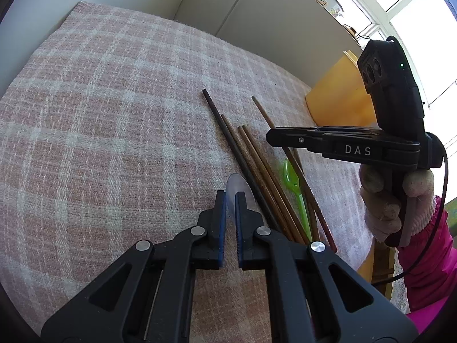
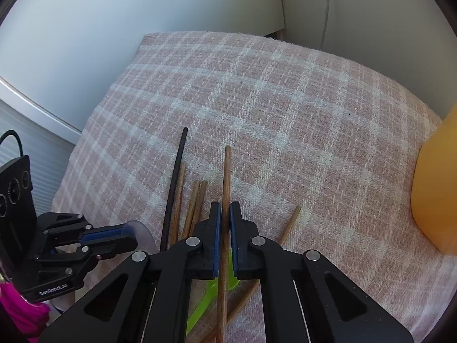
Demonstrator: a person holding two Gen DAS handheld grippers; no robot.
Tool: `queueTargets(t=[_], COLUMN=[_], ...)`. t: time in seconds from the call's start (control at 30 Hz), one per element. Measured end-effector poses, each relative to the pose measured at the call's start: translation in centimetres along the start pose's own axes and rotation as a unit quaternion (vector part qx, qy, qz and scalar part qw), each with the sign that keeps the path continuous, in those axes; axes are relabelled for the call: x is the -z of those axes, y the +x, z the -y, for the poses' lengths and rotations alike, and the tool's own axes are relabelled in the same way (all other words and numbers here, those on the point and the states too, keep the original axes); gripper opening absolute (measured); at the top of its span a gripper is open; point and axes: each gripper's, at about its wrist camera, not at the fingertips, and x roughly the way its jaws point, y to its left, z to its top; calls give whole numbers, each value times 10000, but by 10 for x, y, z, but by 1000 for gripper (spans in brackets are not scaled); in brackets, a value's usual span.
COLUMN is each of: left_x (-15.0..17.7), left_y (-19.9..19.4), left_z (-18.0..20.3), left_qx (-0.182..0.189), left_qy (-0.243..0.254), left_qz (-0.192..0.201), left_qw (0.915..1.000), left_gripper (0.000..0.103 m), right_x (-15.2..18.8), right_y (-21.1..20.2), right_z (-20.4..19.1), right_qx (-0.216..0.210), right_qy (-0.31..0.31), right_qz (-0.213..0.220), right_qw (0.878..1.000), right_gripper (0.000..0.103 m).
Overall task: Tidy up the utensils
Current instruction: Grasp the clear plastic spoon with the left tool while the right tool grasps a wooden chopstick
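Pink-and-white checked cloth [image 2: 285, 108] covers the surface, pale wall behind, a yellow container [image 2: 434, 194] well off to my right jaws' right side. My right gripper [image 2: 224, 214] is clamped on one brown chopstick [image 2: 227, 171], pads pressing its shaft, tip sticking out ahead of the jaws. My left gripper [image 1: 230, 200] is closed narrow on a clear plastic spoon [image 1: 238, 184], bowl poking out past the pads. Remaining utensils lie just right of my left jaws: a black chopstick [image 1: 222, 125], more brown chopsticks [image 1: 257, 157] fanned beside it, and a green plastic spoon [image 1: 294, 183] partly under them.

Step in hand looks like lifting these two picked pieces out of the pile. Best done by raising straight up so the held chopstick doesn't drag its neighbours, keeping both grips firm since both pieces are thin and could pivot. Likely destination is the yellow container, though I can't confirm that.
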Motion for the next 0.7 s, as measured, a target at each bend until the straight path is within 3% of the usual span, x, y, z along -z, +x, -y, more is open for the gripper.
queueTargets(t=[0.7], left_x=[-15], left_y=[-63], left_z=[20], left_qx=[-88], left_qy=[275], left_qz=[763], left_qw=[9967], left_gripper=[1], right_x=[14], right_y=[-84], right_z=[-1], right_qx=[129], right_qy=[-67], right_qz=[1008], right_qw=[9948], right_gripper=[4])
